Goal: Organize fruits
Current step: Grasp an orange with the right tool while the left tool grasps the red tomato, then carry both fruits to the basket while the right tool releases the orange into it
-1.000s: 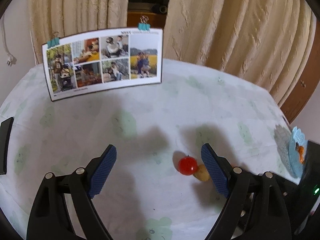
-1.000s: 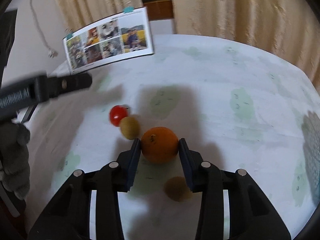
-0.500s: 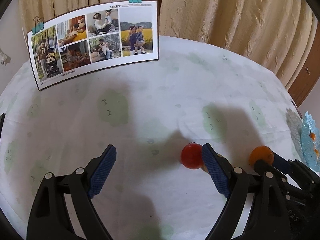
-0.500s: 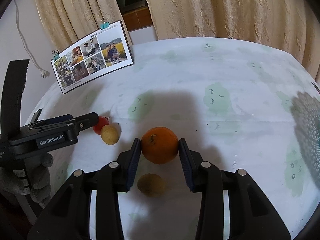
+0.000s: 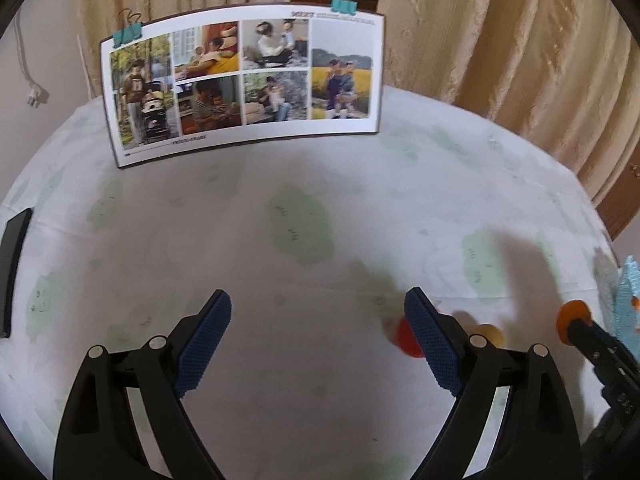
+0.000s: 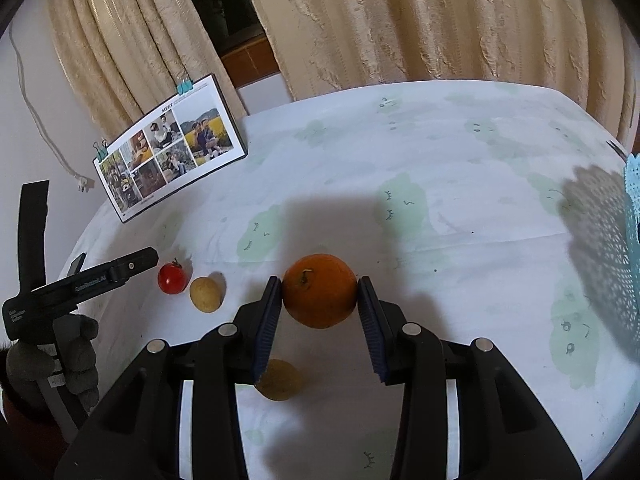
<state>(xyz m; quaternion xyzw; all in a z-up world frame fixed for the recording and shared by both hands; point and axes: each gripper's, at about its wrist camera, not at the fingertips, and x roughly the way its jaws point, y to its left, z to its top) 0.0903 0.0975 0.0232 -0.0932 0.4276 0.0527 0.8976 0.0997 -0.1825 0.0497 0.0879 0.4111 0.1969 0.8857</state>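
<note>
Right hand-held gripper: clamping the orange between both blue pads, holding it clear above the table, its shadow falling on the cloth behind. Below it, lying on the cloth, a small yellowish-brown fruit, partly hidden by the left finger. Further left, resting side by side, a red tomato and a pale yellow fruit, apparently touching, though hard telling from this angle. Left hand-held gripper: standing wide apart, gripping nothing, hovering over bare cloth with the blurred tomato just behind its right finger. Gloved hand wrapping its handle. Blue lace-edged basket showing at the right edge. Photo board standing upright at the far side, clipped at the top.
</note>
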